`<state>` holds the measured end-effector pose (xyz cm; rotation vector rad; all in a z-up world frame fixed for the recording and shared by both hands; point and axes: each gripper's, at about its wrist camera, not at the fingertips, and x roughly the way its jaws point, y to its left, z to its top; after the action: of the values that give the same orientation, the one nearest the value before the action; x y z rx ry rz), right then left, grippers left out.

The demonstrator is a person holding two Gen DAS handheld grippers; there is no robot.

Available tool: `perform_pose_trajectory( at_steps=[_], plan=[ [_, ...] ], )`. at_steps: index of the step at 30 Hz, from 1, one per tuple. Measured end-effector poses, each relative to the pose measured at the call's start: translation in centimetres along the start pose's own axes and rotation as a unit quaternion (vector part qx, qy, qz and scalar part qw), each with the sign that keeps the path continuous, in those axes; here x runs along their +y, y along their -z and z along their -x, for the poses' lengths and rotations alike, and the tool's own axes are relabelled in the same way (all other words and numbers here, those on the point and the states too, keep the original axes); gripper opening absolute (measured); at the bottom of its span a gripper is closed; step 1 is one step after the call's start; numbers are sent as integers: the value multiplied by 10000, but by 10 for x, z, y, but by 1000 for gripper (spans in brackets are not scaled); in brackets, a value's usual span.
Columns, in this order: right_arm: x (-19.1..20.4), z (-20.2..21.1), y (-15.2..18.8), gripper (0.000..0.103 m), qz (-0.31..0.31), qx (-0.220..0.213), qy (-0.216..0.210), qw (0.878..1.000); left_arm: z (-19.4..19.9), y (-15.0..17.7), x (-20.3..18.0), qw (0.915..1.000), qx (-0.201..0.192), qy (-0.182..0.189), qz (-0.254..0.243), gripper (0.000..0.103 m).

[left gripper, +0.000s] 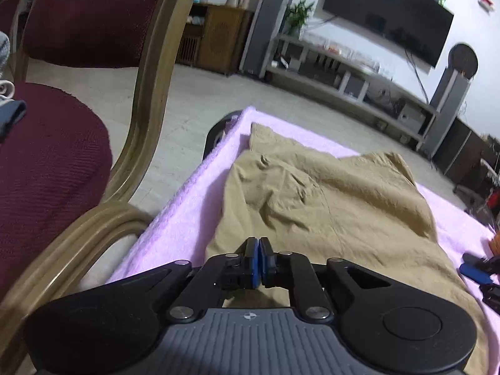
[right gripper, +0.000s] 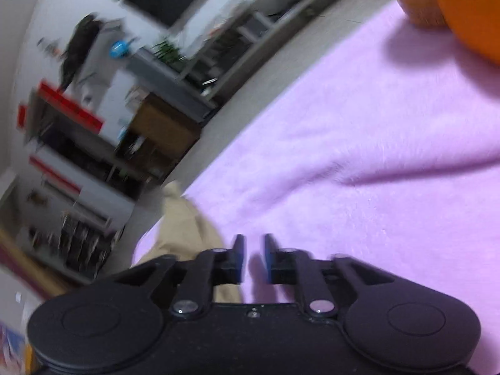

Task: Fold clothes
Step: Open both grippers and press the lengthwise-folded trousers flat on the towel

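- The tan garment (left gripper: 318, 206) is lying rumpled on a pink fleecy blanket (left gripper: 187, 215) that covers the bench, partly folded over itself with plenty of creases.
- Left claw (left gripper: 258, 243) sits right above the near edge of that garment with its blue pads pressed together. Can't really tell if any cloth is pinched in there; nothing shows between them.
- Right claw (right gripper: 252, 243) is over bare pink blanket (right gripper: 359, 162), jaws a little apart with nothing in the gap. Just a corner of the tan garment (right gripper: 184, 231) shows beside its left finger, not touching the pads.
- The right wrist view is pretty smeared, so the background is mush.
- A maroon chair (left gripper: 62, 143) with a curvy wooden frame stands just beside the bench on the left.
- Something orange (right gripper: 462, 9) sits at the far corner of the blanket; can't make out what it is.
- A big dark TV (left gripper: 387, 12) hangs on the far wall over a long low shelf unit (left gripper: 343, 75).
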<state>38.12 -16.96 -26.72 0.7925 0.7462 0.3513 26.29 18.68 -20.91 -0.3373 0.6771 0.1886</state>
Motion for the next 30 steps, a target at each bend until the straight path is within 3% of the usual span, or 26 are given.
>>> perform_pose_trajectory(
  at_steps=[3,6,8,9,10,11,12,13,14,15,17,19,21,23,25,27,30],
  plan=[
    [28,25,16,20,486,906,-965,9900,34,16,-3,9968,158,748,-222,10],
    [49,31,59,20,688,2054,-1694,9614,59,48,-8,9896,415,1337,-332,11],
    [34,25,78,20,348,2520,-1678,9524,59,67,-11,9903,520,1201,-460,11],
    [23,19,84,11,141,2584,-1347,9565,60,76,-11,9918,468,1085,-489,14],
    [7,0,75,0,-280,2502,-1096,9616,63,80,-6,9933,405,1016,-371,14],
    [-13,-1,72,0,-1060,2247,-1311,9597,65,80,0,9938,461,1001,-135,12],
    [-29,6,65,0,-1669,1721,-1278,9624,66,79,7,9938,516,984,101,12],
    [-38,22,59,0,-1981,1099,-940,9695,70,78,13,9938,560,918,294,12],
    [-41,36,55,0,-2186,799,-702,9700,76,75,19,9943,587,781,426,12],
    [-44,50,51,11,-2364,510,-461,9692,84,73,23,9953,572,624,466,12],
    [-33,79,38,12,-1891,423,27,9810,106,69,27,9983,437,260,274,8],
    [-16,114,28,13,-1424,454,-3,9888,130,71,34,9993,372,-87,38,8],
    [5,152,25,15,-910,508,-8,9946,154,74,40,9993,354,-104,-27,7],
    [27,184,26,19,-466,733,4,9962,177,78,40,9991,347,223,-47,7],
    [45,212,32,24,-73,1043,11,9945,193,84,31,9960,408,790,-95,8],
    [65,225,51,24,283,1414,72,9895,202,90,18,9906,555,1247,-135,23],
    [95,209,96,24,773,1894,336,9783,193,97,-8,9891,672,1278,-300,22]
  ],
)
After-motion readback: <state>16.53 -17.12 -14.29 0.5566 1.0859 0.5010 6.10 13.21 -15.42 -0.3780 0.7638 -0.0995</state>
